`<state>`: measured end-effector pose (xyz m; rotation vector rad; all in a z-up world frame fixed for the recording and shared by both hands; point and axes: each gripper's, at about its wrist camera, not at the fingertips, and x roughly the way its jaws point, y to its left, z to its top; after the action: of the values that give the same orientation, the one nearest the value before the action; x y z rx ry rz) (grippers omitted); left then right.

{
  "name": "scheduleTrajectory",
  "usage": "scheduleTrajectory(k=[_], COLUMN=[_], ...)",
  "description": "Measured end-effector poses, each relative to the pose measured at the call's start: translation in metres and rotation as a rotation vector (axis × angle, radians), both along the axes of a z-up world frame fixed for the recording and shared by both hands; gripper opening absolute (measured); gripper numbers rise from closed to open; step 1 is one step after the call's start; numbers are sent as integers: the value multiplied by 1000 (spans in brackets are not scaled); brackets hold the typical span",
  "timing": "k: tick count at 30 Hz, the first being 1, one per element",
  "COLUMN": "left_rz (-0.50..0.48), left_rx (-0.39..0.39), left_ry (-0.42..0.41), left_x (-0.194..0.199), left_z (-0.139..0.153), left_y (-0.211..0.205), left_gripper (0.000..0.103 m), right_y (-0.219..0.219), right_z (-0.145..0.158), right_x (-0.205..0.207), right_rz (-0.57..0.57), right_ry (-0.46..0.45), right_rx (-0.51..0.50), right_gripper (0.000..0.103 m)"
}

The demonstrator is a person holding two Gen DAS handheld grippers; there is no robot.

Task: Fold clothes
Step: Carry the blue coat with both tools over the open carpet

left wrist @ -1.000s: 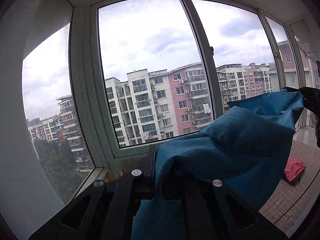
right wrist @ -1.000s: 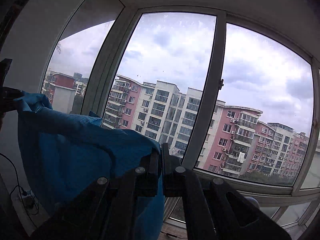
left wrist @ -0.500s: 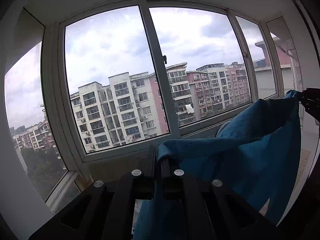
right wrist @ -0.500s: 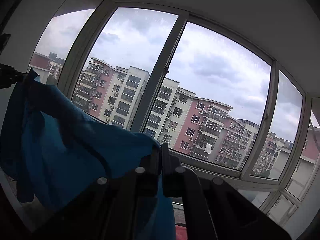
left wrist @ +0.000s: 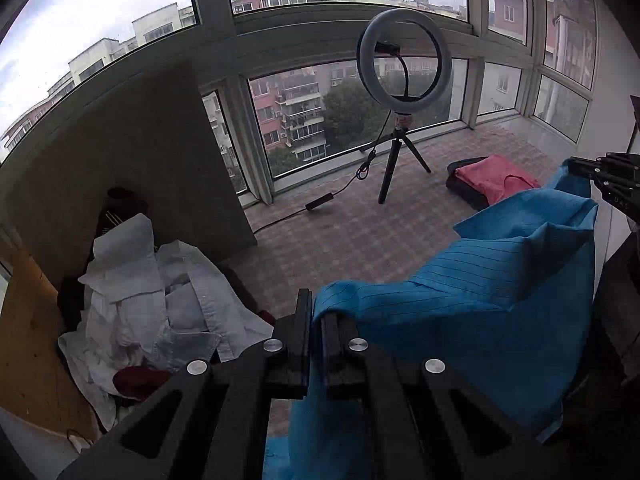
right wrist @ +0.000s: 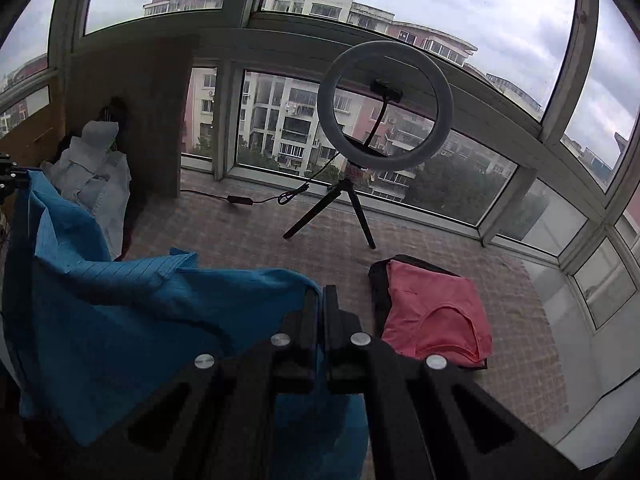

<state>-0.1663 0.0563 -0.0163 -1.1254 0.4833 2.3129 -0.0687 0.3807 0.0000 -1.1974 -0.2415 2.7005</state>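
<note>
My blue garment [left wrist: 480, 300], thin cloth with fine dark pinstripes, hangs stretched and sagging across the lower right of the left wrist view and the lower left of the right wrist view [right wrist: 120, 320], pinched at two edges. A folded pink garment [right wrist: 436, 312] lies flat on a dark one [right wrist: 378, 280]. Crumpled white clothes [left wrist: 160, 304] are heaped at lower left.

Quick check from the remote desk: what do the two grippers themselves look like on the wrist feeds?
Both match. The left gripper and right gripper are matte black, each with two flat, narrow fingers on angular black linkage arms with cut-out slots. Four round silver bolt heads sit across each linkage. No cables or sleeves show. The right gripper's side carries small pale lettering, too small to read.
</note>
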Motion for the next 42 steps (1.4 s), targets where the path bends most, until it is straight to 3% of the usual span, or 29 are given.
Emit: scheduleTrajectory(k=[2, 4, 7, 10, 12, 15, 18, 20, 23, 25, 27, 30, 32, 34, 36, 37, 38, 42], left_rz=[22, 46, 30, -13, -37, -84, -101, -101, -77, -72, -62, -22, 23, 66, 83, 97, 112, 139], left_rx=[-52, -54, -65, -101, -104, -84, -80, -82, -38, -3, -22, -99, -106, -79, -55, -46, -28, 39], left_ry=[-113, -233, -270, -237, -229, -247, -279, -297, -360, -390, -392, -359, -382, -424, -463, -485, -501, -502], left_x=[-26, -43, -45, -38, -32, -26, -26, -24, -15, -7, 0, -1, -9, -18, -23, -25, -26, -28], left_z=[-61, -104, -123, -122, -118, -115, -120, -122, -121, -123, -128, -146, -162, -177, -191, -196, -199, -185], left_y=[2, -7, -19, -29, -34, -37, -36, -36, -37, -33, -24, -7, 1, 6, 10, 10, 8, -9], left_gripper=[3, 3, 8, 16, 19, 27, 28, 28, 30, 41, 48, 50, 50, 49, 40, 15, 3, 2], right_y=[29, 50, 68, 72, 76, 80, 87, 86, 84, 86, 88, 85, 86, 87, 87, 86, 85, 77], right_z=[-58, -108, -140, -141, -138, -124, -122, -131, -150, -161, -169, -178, -183, -186, -184, -182, -180, -179], right_x=[-20, -39, -45, -45, -40, -29, -22, -23, -27, -29, -29, -35, -39, -42, -42, -42, -42, -44], right_rz=[-69, -132, -182, -188, -184, -159, -106, -94, -91, -99, -98, -88, -86, -78, -67, -60, -50, -5], right_ry=[-131, -254, -328, -317, -295, -262, -267, -298, -346, -358, -356, -360, -372, -379, -364, -357, -354, -364], right_rx=[-53, -96, -100, -87, -70, -86, -120, -98, -55, -125, -205, -174, -191, -238, -273, -283, -286, -238], right_gripper=[2, 2, 9, 23, 42, 43, 46, 54, 56, 56, 56, 60, 62, 62, 62, 62, 62, 63])
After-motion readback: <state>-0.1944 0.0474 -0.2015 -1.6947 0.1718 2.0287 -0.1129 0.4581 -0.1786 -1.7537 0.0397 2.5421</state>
